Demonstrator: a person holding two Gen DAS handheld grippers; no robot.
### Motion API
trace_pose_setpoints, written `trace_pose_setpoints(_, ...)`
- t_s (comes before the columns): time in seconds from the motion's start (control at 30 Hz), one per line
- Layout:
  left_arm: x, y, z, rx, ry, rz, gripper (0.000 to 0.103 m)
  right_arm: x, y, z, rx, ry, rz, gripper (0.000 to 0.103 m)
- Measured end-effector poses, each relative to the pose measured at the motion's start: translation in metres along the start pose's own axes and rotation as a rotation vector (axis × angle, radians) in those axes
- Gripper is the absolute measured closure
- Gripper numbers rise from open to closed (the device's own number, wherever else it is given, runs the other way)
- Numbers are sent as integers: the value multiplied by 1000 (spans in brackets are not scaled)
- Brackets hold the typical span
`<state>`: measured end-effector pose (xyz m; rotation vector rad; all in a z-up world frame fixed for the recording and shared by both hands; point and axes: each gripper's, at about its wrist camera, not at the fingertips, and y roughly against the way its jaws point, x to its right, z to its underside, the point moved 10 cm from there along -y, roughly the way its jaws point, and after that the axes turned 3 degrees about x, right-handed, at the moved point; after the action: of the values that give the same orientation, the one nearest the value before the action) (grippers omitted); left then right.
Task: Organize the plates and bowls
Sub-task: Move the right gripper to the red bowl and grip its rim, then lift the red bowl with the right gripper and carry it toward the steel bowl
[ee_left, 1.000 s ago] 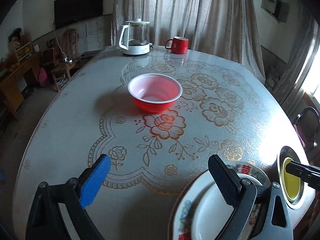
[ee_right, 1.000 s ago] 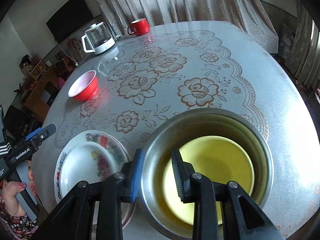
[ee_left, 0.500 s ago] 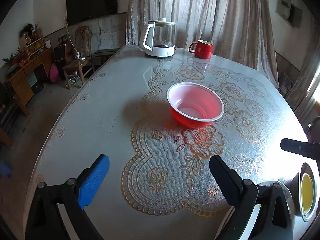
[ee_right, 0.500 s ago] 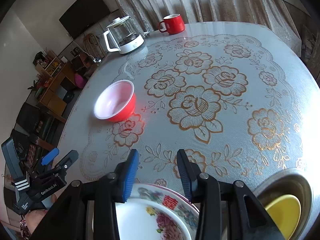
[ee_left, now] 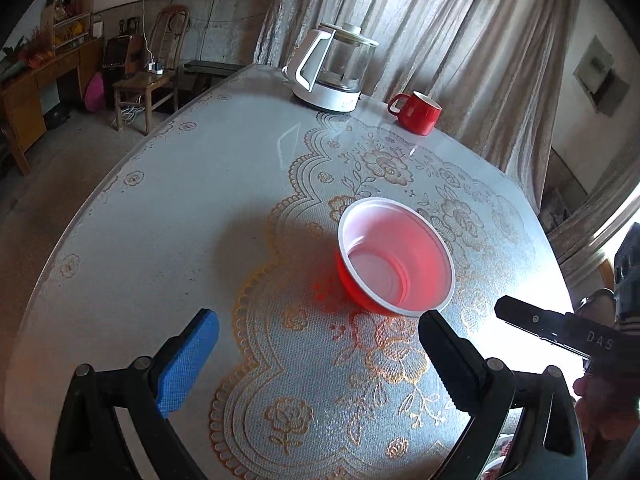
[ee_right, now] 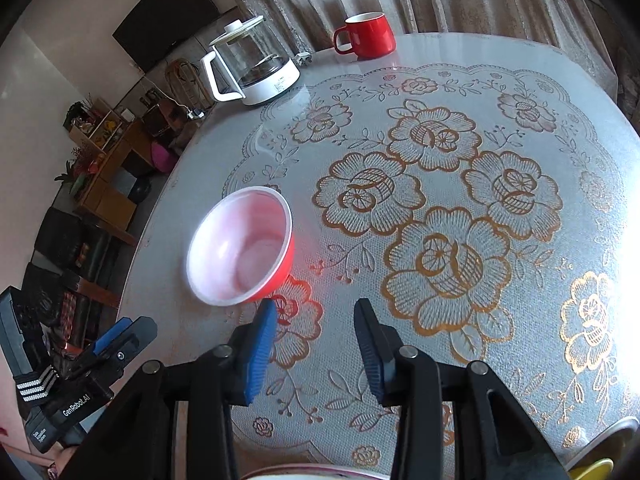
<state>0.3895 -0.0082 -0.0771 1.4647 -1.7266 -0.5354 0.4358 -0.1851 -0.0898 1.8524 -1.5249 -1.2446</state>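
Red bowl sitting upright on lace-patterned tabletop, kettle and mug at far edge by curtains. Left claw hanging spread wide, right claw standing parted; both gripping nothing.

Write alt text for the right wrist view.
The right gripper, open and empty, hovers over a floral tablecloth just short of a red bowl with a white inside. A glass kettle and red mug stand at the far edge.

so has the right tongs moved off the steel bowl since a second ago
Yes. The right tongs have swung left across the table: the steel bowl with the yellow one inside now sits at the lower right corner, and the red plastic bowl lies just ahead.
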Motion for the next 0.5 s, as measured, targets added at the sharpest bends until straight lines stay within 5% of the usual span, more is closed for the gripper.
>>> trace_pose_setpoints(0.2,4,-25,-20,-14,31,19,5,-12,-30,-19,-18,-2,-10,63)
trace_pose_setpoints(0.5,12,-62,-26,-64,11,82,39,-10,-73,-24,-64,-55,-30,65)
